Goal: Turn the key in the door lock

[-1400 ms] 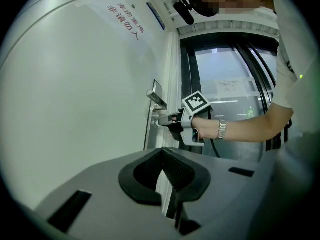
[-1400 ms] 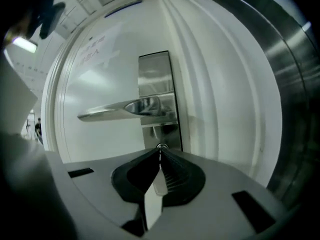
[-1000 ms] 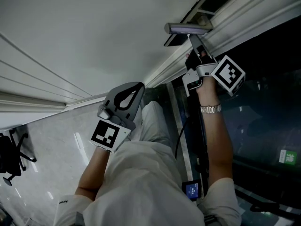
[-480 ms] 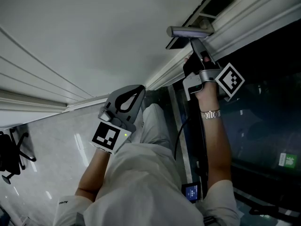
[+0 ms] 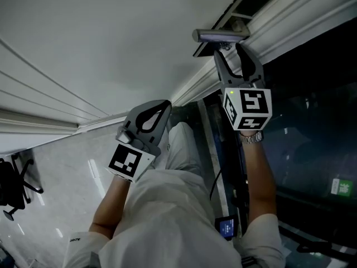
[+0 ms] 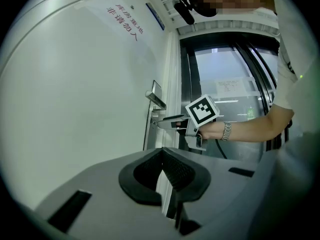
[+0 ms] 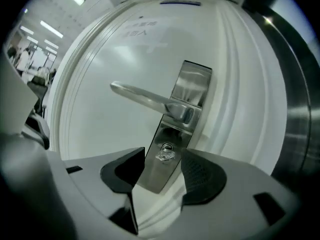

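A steel lock plate [image 7: 176,129] with a lever handle [image 7: 150,100] is mounted on the white door. A small silvery key [image 7: 165,153] sticks out of the keyhole below the lever. My right gripper [image 7: 164,174] points at it, and its jaws have just been opening. The key now stands in the gap ahead of the pads [image 7: 201,176], touched by neither. In the head view the right gripper [image 5: 230,52] sits just under the handle [image 5: 220,36]. My left gripper [image 5: 165,104] hangs back from the door, shut and empty, its pads [image 6: 172,171] meeting.
The white door [image 5: 111,49] fills the left and carries red print [image 6: 125,19]. A dark glazed panel [image 5: 312,121] and its metal frame [image 6: 187,74] stand right of the lock. An office chair [image 5: 14,188] stands on the pale floor at far left.
The right gripper has rolled about its own axis, so its marker cube now faces the head camera. Its jaws have spread off the key. The left gripper has not moved.
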